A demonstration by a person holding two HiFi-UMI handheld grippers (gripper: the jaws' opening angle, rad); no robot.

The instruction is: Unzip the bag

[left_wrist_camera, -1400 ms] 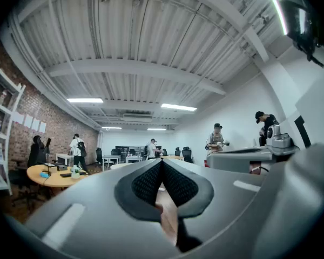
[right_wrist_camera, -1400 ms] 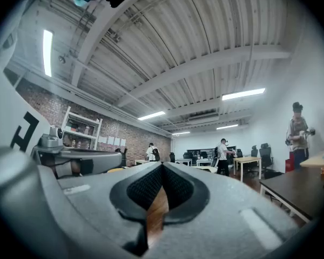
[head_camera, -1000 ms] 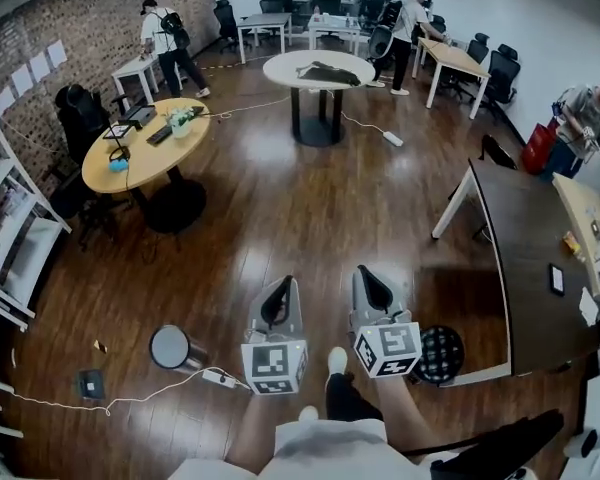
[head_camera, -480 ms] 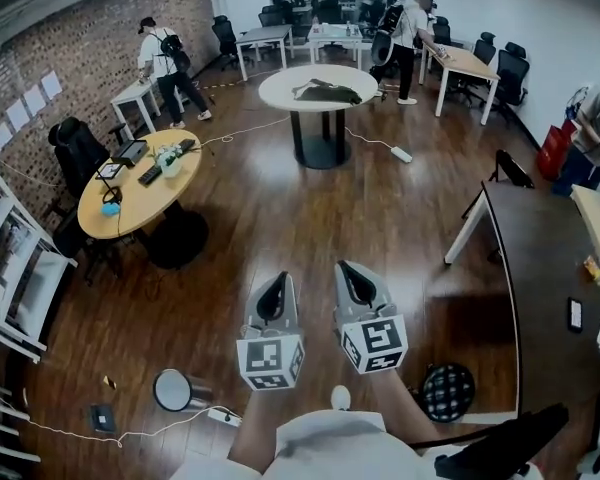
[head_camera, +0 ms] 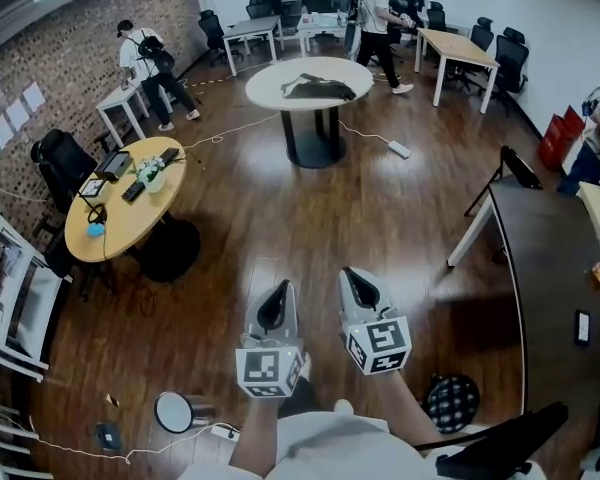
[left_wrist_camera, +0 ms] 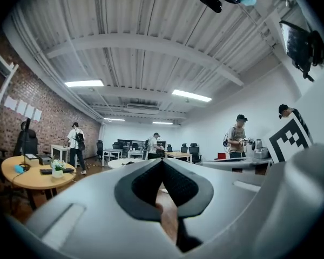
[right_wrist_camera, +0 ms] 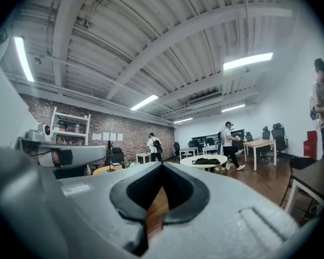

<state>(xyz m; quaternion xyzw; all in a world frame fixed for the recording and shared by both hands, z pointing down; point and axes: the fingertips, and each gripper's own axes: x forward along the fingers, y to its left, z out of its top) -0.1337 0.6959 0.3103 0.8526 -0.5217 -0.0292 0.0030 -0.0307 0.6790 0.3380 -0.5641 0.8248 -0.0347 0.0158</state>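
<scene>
Closest in, the left gripper (head_camera: 277, 306) and right gripper (head_camera: 360, 290) sit side by side above the wooden floor (head_camera: 280, 218), each with its jaws pressed together and empty. Farther off, the dark bag (head_camera: 318, 88) lies on the white round table (head_camera: 264, 88), well apart from both

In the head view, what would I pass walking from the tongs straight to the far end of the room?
Left tongs and right tongs, side by side → white round table with the black bag on it → person in a white shirt.
</scene>
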